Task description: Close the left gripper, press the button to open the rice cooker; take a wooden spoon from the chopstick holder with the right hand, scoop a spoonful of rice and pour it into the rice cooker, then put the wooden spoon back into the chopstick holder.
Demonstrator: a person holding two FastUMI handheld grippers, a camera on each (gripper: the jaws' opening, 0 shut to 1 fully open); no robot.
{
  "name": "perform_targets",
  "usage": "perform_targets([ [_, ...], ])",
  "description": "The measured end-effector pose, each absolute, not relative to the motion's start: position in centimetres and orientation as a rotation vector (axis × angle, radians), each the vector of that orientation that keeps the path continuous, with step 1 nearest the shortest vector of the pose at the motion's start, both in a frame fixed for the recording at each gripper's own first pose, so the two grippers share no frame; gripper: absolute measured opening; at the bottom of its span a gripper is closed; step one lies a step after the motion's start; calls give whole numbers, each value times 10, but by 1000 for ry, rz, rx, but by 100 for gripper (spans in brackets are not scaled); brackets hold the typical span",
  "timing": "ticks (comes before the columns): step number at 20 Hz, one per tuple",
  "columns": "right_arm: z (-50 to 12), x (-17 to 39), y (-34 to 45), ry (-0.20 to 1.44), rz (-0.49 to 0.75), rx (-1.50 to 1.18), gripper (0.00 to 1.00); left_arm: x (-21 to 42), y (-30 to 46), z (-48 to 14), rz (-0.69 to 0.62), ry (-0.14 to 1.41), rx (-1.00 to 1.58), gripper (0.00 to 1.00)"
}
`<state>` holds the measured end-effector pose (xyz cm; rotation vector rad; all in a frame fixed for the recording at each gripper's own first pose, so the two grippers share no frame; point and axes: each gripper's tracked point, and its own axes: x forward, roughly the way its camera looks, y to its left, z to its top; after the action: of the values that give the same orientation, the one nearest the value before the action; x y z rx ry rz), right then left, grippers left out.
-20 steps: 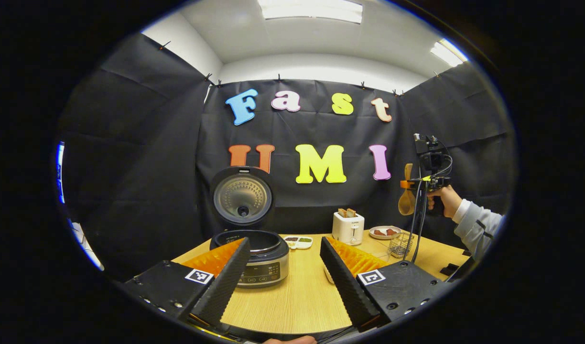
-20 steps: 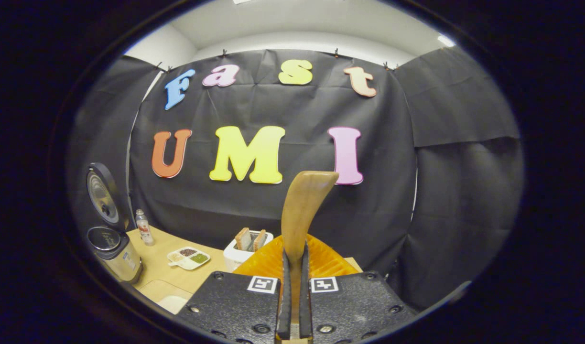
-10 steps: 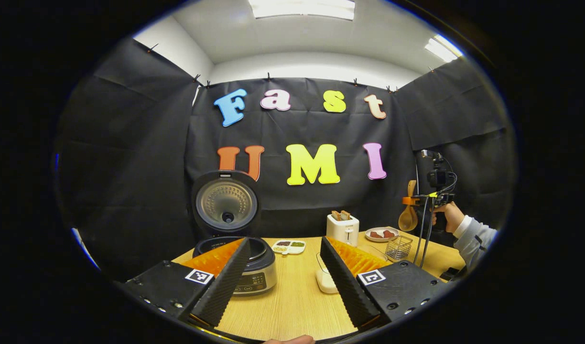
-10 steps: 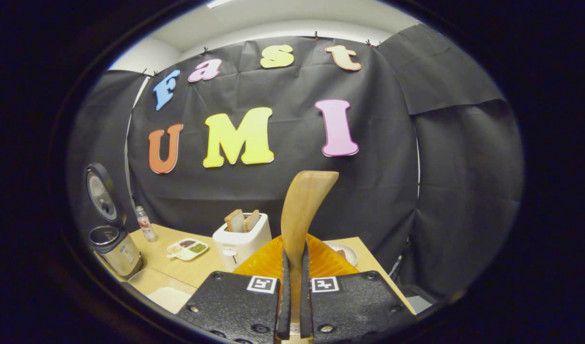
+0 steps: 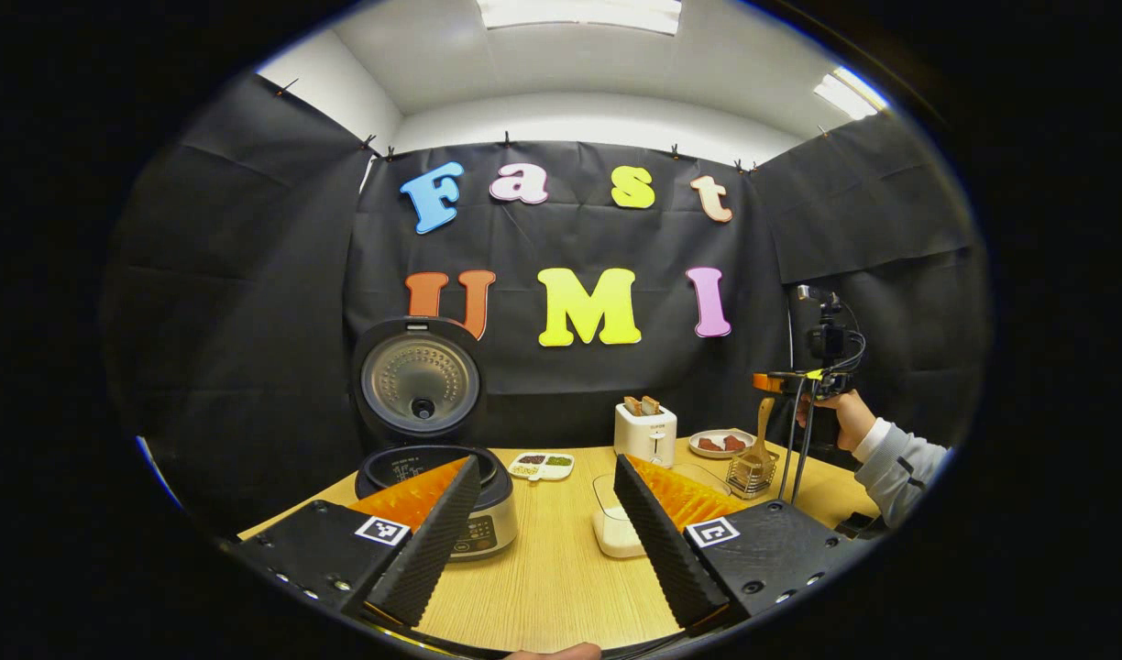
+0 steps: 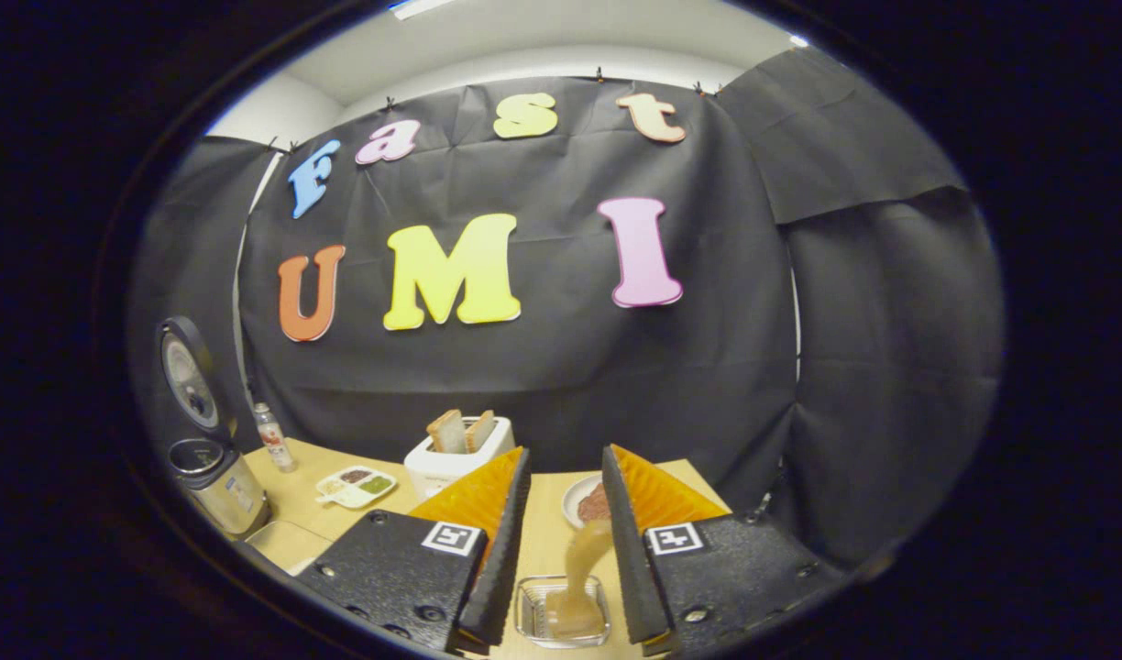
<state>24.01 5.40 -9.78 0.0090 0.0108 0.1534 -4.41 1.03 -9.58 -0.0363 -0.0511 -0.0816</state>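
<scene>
The right gripper [image 6: 566,513] has its fingers spread apart, gripping nothing; the wooden spoon [image 6: 581,573] stands between them, blurred, with its bowl down in the chopstick holder [image 6: 561,612], and whether it touches a finger cannot be told. In the left gripper view the same holder [image 5: 752,471] sits near the table's [image 5: 561,587] right edge with the spoon upright in it, and the right gripper hangs just above the handle, held by a hand [image 5: 841,417]. The left gripper [image 5: 547,513] is also wide open and holds nothing, poised over the table's near edge. The rice cooker [image 5: 437,477] stands toward the table's left side with its lid raised. A white rice container [image 5: 611,527] sits near the middle, a toaster [image 5: 646,433] near the far edge.
</scene>
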Motion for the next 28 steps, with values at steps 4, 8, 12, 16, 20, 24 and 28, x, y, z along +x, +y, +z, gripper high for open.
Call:
perform_targets([
  [4,-77,214,47,-33,121,-35,84,-32,13,-93,-90,-47,-51,94],
  [8,-65,174,55,-39,135,-12,87,-14,14,-88,-113,-27,-70,94],
  [12,-53,112,79,-46,218,72,90,3,20,-79,-116,-14,-82,94],
  [16,-42,55,95,-55,271,96,88,29,32,-53,-98,-22,-109,94],
  [20,-37,7,102,-57,286,56,91,53,34,-14,-116,-47,-130,94],
  [24,-26,-20,106,-118,305,17,91,76,48,11,-86,-36,-116,94],
  [28,-39,-25,103,-78,294,-9,88,115,86,27,17,-38,-40,94],
])
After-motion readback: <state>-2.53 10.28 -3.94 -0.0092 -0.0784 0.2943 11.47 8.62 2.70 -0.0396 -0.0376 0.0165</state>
